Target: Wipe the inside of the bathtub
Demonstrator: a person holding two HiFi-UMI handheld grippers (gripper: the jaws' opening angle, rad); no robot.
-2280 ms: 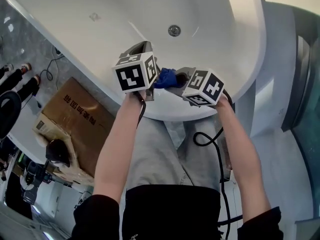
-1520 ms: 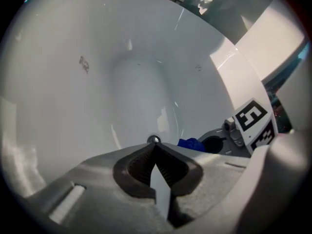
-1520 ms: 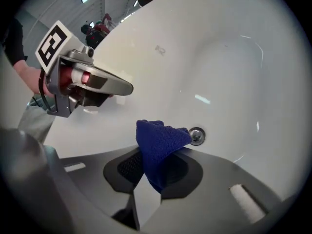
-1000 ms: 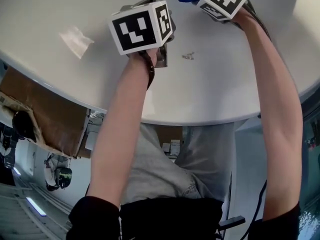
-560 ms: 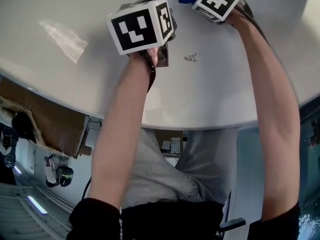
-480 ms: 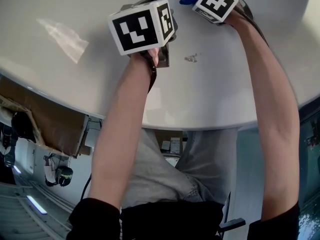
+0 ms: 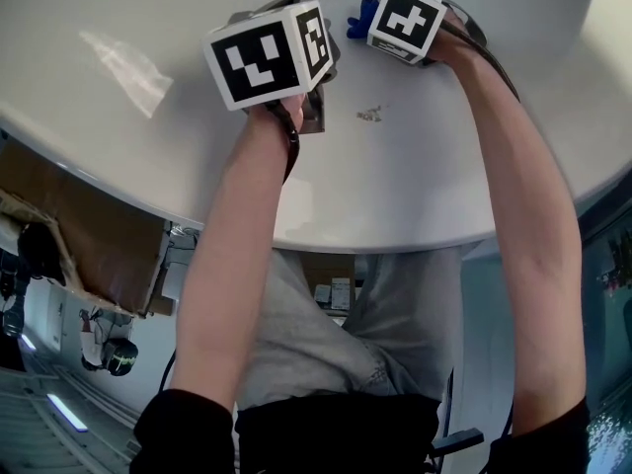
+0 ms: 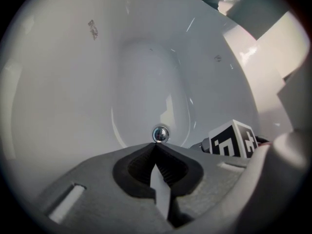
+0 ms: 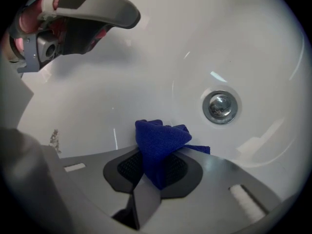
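Observation:
The white bathtub (image 7: 118, 28) fills the top of the head view, its rim (image 7: 395, 230) curving in front of the person. My right gripper (image 9: 156, 177) is shut on a folded blue cloth (image 9: 158, 143), held just above the tub floor near the chrome drain (image 9: 220, 106). In the head view the blue cloth (image 7: 359, 20) peeks out beside that gripper's marker cube (image 7: 405, 23). My left gripper (image 8: 156, 152) is shut with nothing in it, hovering over the tub and pointing toward the drain (image 8: 160, 134). Its marker cube (image 7: 267, 52) sits left of the right one.
A small grey smudge (image 7: 370, 115) marks the tub wall near the grippers. A cardboard box (image 7: 84, 235) stands on the floor left of the tub. A black cable (image 7: 494, 52) runs along the right arm. A glossy bluish floor (image 7: 607, 265) lies at right.
Both grippers went from the near rim down into the tub. In the last half second the right gripper with the cloth has shifted slightly left, toward the left gripper.

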